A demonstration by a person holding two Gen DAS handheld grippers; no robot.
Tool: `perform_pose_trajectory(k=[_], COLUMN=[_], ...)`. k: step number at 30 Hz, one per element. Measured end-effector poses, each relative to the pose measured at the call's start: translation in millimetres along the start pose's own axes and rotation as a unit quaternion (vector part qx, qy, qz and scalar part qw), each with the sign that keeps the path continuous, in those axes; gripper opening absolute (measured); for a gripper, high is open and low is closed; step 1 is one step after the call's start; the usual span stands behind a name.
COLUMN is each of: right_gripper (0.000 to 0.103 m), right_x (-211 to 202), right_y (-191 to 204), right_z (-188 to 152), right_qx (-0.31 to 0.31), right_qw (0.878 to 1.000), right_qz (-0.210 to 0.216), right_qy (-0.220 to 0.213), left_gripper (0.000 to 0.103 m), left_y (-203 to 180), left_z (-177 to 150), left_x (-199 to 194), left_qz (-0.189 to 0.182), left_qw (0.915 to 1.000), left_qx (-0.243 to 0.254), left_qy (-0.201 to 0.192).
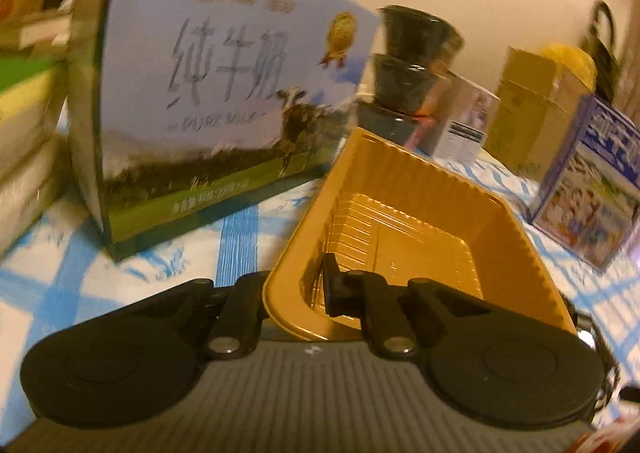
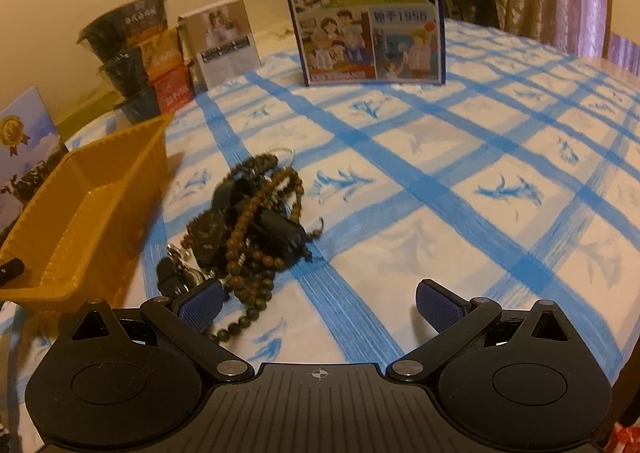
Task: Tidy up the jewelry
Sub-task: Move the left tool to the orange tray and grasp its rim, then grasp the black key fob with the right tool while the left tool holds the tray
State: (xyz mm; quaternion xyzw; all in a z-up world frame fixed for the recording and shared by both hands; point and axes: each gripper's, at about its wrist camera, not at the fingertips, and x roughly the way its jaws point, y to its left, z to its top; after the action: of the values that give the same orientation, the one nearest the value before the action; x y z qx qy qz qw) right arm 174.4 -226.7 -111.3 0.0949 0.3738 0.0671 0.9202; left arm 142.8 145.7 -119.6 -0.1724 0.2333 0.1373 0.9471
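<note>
Two grippers work over a blue-checked tablecloth (image 2: 440, 157). Left gripper (image 1: 320, 285): jaws closed on the near wall of a gold plastic tray (image 1: 404, 189), one finger inside, the other outside the rim. Right gripper (image 2: 320, 305): jaws spread wide, nothing between them, its left finger just beside a tangled heap of beaded bracelets (image 2: 248, 221) lying on the cloth right of the tray. Behind stand a large milk carton (image 1: 208, 93), a smaller blue milk box (image 2: 368, 9) and stacked black noodle bowls (image 2: 124, 41).
</note>
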Motion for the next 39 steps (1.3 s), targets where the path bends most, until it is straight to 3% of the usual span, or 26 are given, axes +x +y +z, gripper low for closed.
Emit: perform_pose_trajectory(k=[1, 4, 9, 11, 15, 19, 27, 32, 34, 39], right_gripper=[0.102, 0.085, 0.069, 0.052, 0.041, 0.026, 0.025, 0.024, 0.017, 0.016], right_x=[-1.8, -6.3, -11.8, -8.6, 2.0, 12.1, 3.3, 16.7, 18.4, 8.7], right_y=[1.1, 7.3, 26.8, 38.4, 58.9, 66.5, 75.6, 85.3, 84.3, 72.9], right_z=[0.7, 5.2, 7.8, 8.8, 4.1, -2.0, 0.9, 1.1, 0.5, 8.1], right_qx=[-0.002, -0.012, -0.052, -0.083, -0.142, -0.16, -0.189, -0.217, -0.214, -0.152], right_qw=[1.0, 1.0, 0.995, 0.992, 0.985, 0.981, 0.978, 0.972, 0.973, 0.982], right_qz=[0.003, 0.022, 0.078, 0.094, 0.101, 0.105, 0.089, 0.085, 0.085, 0.107], right_qy=[-0.006, -0.018, -0.03, -0.02, 0.0, 0.027, 0.006, 0.029, 0.031, 0.042], left_gripper=[0.009, 0.008, 0.005, 0.004, 0.004, 0.005, 0.005, 0.005, 0.005, 0.005], left_y=[-1.3, -4.9, -3.4, -3.9, -1.8, 0.3, 3.4, 0.3, -0.7, -1.0], left_z=[1.4, 4.5, 10.6, 10.8, 15.1, 22.5, 21.7, 18.8, 18.0, 15.0], left_x=[-3.2, -13.4, -27.1, -34.1, -45.1, -54.0, -59.3, -61.5, -63.3, -65.9], left_qz=[-0.004, -0.008, -0.032, -0.036, -0.046, -0.055, -0.055, -0.063, -0.064, -0.064], left_qw=[0.9999, 0.9991, 0.9982, 0.9973, 0.9961, 0.9945, 0.9953, 0.9948, 0.9949, 0.9952], left_qx=[0.009, 0.039, 0.049, 0.062, 0.074, 0.088, 0.078, 0.078, 0.076, 0.074], left_qy=[-0.003, -0.016, -0.011, -0.013, -0.014, -0.016, -0.018, -0.015, -0.015, -0.013])
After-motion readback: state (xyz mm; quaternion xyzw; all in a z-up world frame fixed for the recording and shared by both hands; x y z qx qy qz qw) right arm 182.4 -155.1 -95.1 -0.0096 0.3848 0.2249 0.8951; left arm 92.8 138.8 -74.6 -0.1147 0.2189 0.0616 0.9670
